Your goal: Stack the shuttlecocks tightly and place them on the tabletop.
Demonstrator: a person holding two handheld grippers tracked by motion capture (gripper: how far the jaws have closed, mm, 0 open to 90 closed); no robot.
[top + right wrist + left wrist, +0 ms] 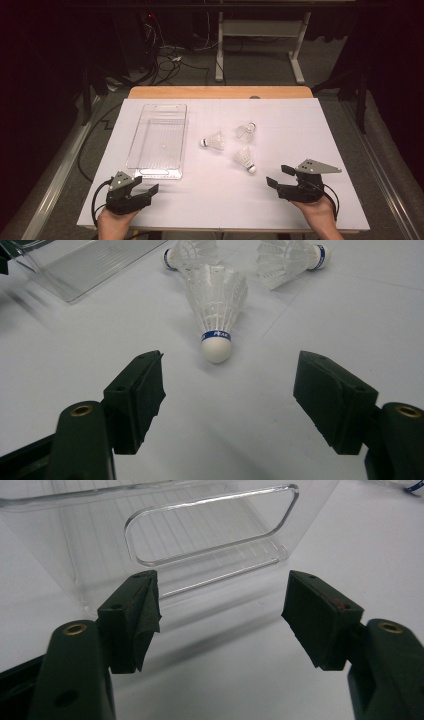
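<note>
Three white shuttlecocks lie on the white table: one (213, 140) at the left, one (246, 131) farther back, one (245, 159) nearest me with its cork toward me. In the right gripper view that nearest shuttlecock (216, 300) lies just ahead of the jaws, with the other two (190, 253) (290, 257) behind it. A clear plastic bin (159, 140) stands at the left, empty. My left gripper (148, 186) is open just before the bin's near end (210, 530). My right gripper (279, 176) is open, a short way from the nearest shuttlecock.
The white table (300, 130) sits on a wooden top (220, 92). Beyond it are a dark floor with cables (170, 57) and a white desk frame (260, 40). A hand holds each gripper at the table's front edge.
</note>
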